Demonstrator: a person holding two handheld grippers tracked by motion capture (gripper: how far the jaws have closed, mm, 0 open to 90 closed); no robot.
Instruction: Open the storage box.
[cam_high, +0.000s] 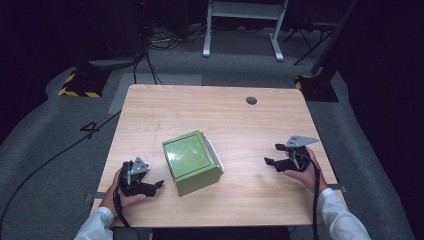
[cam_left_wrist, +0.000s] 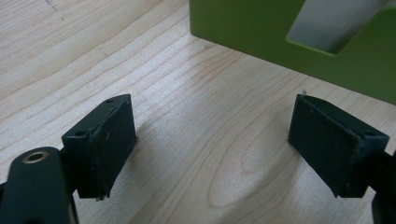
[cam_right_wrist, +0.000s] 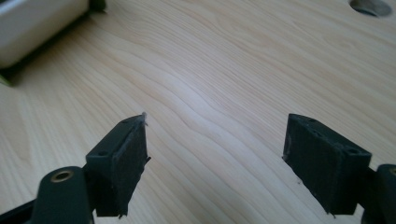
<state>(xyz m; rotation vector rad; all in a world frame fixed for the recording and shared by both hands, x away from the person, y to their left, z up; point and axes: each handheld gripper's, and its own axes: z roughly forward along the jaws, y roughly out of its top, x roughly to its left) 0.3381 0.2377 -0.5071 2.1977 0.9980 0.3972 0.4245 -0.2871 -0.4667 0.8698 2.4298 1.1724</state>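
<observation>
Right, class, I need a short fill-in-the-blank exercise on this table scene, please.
1. The box between the two claws is coloured ____.
2. The left claw has its jaws ____, holding nothing.
3. The table top is made of ____.
4. The right claw lies to the box's ____.

Missing words: green; open; wood; right

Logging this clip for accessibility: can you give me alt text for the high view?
A green box sits near the middle of a light wooden table, with a person's hands at either side holding the left gripper and right gripper, both open and empty. Dark floor and cables surround the table.
</observation>
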